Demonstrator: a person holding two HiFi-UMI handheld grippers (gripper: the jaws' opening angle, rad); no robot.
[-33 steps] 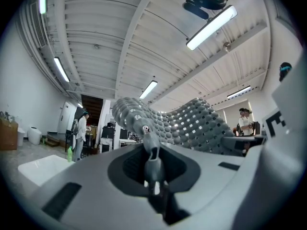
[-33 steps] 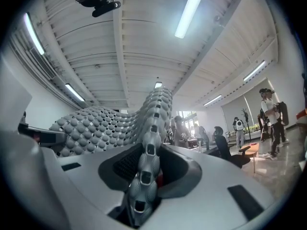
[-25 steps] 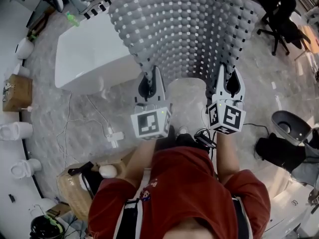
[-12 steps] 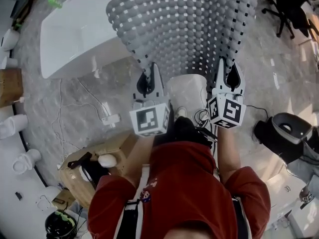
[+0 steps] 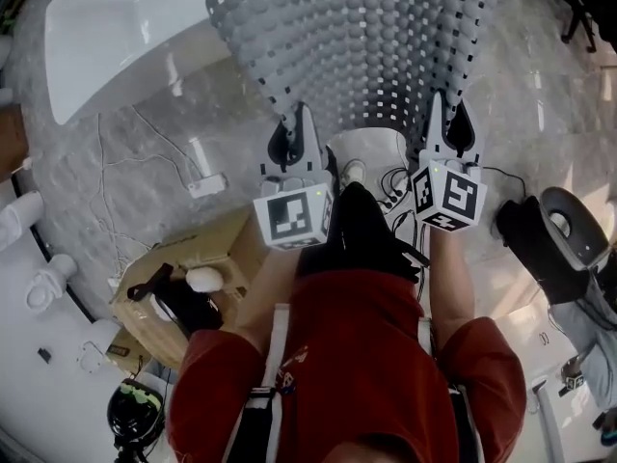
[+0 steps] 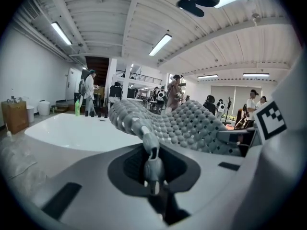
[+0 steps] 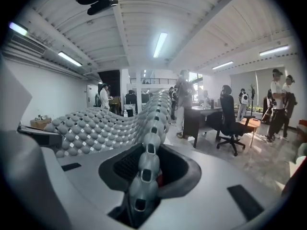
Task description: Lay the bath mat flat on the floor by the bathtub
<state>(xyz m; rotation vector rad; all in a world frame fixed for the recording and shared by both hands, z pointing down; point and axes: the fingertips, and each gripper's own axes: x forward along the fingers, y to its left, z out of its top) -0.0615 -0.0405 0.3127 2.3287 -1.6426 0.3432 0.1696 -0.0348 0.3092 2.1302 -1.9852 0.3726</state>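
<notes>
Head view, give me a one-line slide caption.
Left gripper and right gripper hold a grey bath mat beside the white bathtub.

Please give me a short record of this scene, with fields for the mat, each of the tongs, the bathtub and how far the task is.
mat: grey studded bath mat, held up in the air, spread forward away from the person
left tongs: shut on the mat's near left corner
right tongs: shut on the mat's near right corner
bathtub: white, ahead and to the left
floor: grey stone pattern
other: cardboard box on the left
task: mat not yet flat on the floor
</notes>
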